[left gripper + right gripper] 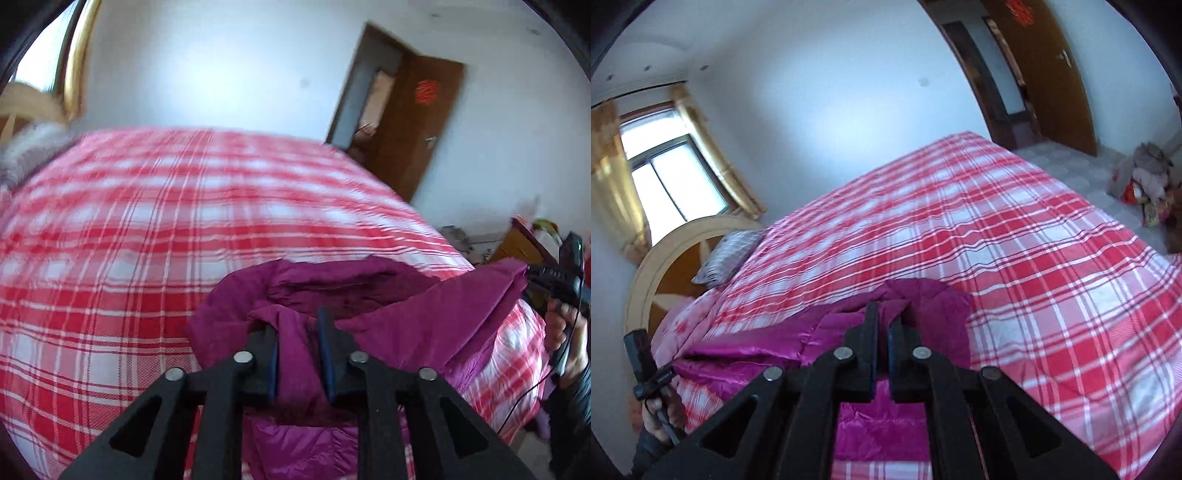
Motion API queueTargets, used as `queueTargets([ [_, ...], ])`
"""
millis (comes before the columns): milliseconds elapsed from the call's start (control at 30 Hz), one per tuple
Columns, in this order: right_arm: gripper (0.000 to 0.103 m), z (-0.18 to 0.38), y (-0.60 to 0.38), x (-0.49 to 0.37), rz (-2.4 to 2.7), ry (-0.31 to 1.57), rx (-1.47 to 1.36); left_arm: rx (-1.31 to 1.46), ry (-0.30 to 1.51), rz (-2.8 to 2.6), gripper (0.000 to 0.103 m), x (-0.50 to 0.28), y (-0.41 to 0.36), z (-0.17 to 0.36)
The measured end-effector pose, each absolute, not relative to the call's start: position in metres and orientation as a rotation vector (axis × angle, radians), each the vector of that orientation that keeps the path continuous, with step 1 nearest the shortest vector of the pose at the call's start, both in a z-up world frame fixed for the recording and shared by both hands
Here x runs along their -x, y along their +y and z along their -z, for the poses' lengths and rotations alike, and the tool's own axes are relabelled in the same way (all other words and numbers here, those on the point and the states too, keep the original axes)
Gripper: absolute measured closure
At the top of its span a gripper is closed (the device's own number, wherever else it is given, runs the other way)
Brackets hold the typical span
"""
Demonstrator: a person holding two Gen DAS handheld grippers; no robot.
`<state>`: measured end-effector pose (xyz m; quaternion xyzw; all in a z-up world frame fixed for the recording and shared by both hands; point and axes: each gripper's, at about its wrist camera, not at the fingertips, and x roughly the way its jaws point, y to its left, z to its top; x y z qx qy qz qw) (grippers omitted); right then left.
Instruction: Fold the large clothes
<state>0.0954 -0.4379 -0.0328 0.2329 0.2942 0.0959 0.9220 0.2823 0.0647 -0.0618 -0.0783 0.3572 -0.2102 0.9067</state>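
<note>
Lying bunched at the near edge of the bed [147, 221], toward its foot-end corner: a magenta jacket [369, 284], puffy and shiny, partly lifted off the red-and-white checked cover.

Left gripper [298, 354]: clamping a fold of the jacket between its blue-padded fingers [327, 354], fabric filling the narrow gap, jaws drawn close but not meeting. Holding that fold raised above the cover, with more jacket draping below toward the bed's edge.

Right gripper [882, 343]: pinching another fold of the jacket [923, 302], jaws nearly together with only a thin strip of fabric between them. Seen from the left wrist, hanging off the bed's near corner at far right [565, 273], gripped by a hand [565, 332], with a stretch of jacket pulled taut up to it.

Spanning between the two grippers: the jacket's upper edge, sagging in the middle, glossy lining showing beneath.

Resting at the head end of the bed: a grey patterned pillow [727, 254] against a curved wooden headboard [665, 258]. Standing beyond the far side: a brown door [424, 122] bearing a red decoration, ajar. Hanging by the window [672, 177]: yellow curtains. Sitting on the floor past the foot of the bed: a heap of soft toys [1145, 181], blurred.
</note>
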Motion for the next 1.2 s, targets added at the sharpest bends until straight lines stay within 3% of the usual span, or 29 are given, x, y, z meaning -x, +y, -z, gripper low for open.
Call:
queueTargets([
  [133, 0.098, 0.063, -0.451, -0.157, -0.131, 0.678, -0.501, 0.227, 0.756, 0.405, 0.076, -0.301, 0.075, 0.064],
  [167, 0.098, 0.071, -0.453, -0.17, -0.119, 0.695, -0.503, 0.224, 0.752, 0.381, 0.064, -0.303, 0.077, 0.063],
  [200, 0.098, 0.077, -0.453, -0.176, -0.107, 0.706, -0.5, 0.195, 0.731, 0.324, 0.041, -0.302, 0.077, 0.06],
  [267, 0.098, 0.092, -0.454, -0.193, -0.089, 0.736, -0.509, 0.125, 0.658, 0.216, 0.016, -0.298, 0.076, 0.053],
  [433, 0.098, 0.113, -0.445, -0.221, -0.067, 0.79, -0.499, 0.083, 0.597, 0.232, 0.016, -0.287, 0.04, 0.062],
  [733, 0.095, 0.146, -0.425, -0.258, 0.01, 0.823, -0.416, -0.353, 0.597, 0.137, 0.016, -0.302, -0.085, 0.146],
  [833, 0.069, 0.141, -0.414, -0.25, 0.045, 0.812, -0.358, -0.295, 0.656, 0.126, 0.016, -0.312, -0.078, 0.163],
  [900, 0.04, 0.127, -0.398, -0.238, 0.087, 0.771, -0.277, -0.259, 0.676, 0.13, 0.016, -0.315, -0.072, 0.165],
  [933, 0.037, 0.12, -0.39, -0.233, 0.104, 0.743, -0.238, -0.25, 0.684, 0.128, 0.016, -0.316, -0.071, 0.163],
  [1067, 0.037, 0.095, -0.344, -0.222, 0.009, 0.639, -0.115, -0.222, 0.658, 0.116, 0.016, -0.315, -0.074, 0.143],
  [1200, 0.05, 0.117, -0.298, -0.247, -0.173, 0.724, -0.054, -0.227, 0.606, 0.084, 0.016, -0.328, -0.078, 0.125],
])
